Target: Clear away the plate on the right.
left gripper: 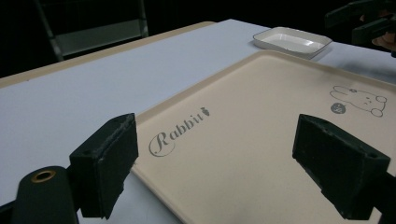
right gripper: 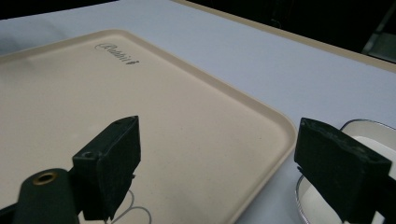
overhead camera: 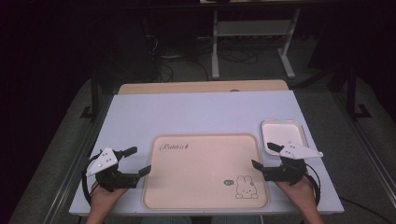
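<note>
A beige tray [overhead camera: 201,172] printed with "Rabbit" and a small rabbit drawing lies at the table's front middle, with nothing on it. My left gripper [overhead camera: 140,160] stands open at the tray's left edge, its jaws pointing right toward the tray. At the tray's right edge my right gripper [overhead camera: 262,155] is open too, pointing left. In the left gripper view the jaws of the left gripper [left gripper: 224,158] straddle the tray's corner [left gripper: 261,116] with nothing between them. In the right gripper view the right gripper [right gripper: 229,163] spans the tray's rim [right gripper: 93,93], also with nothing between its jaws.
A small white rectangular dish [overhead camera: 282,133] sits just right of the tray, behind my right gripper; it appears as the dish [left gripper: 292,39] and the dish [right gripper: 369,137] in the gripper views. The pale table top [overhead camera: 196,112] is bare behind the tray. Dark floor, cables and a frame lie beyond.
</note>
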Demonstrator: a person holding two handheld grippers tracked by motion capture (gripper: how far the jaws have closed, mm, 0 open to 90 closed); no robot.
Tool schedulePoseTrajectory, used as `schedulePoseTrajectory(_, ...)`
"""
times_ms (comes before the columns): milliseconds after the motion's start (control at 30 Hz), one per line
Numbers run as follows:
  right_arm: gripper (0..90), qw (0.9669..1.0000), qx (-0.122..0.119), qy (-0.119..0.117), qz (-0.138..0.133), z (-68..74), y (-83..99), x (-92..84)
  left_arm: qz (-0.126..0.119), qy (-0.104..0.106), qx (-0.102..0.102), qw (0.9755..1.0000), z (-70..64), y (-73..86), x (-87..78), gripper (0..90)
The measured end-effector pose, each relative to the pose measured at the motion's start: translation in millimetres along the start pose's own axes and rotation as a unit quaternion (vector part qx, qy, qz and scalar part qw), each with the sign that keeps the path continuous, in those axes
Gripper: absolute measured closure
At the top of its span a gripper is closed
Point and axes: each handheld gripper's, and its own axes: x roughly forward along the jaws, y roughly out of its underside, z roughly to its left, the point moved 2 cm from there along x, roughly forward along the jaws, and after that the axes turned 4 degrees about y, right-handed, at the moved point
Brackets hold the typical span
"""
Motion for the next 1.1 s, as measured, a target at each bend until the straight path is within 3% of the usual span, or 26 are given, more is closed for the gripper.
schedulePoseTrajectory(1100,14.0,0.9999,0.012,-0.007,0.004,-0.3,0.4,-2.5,0.000,0.001,-0.002,1.0000,0.6,0.8,-1.0,13.8)
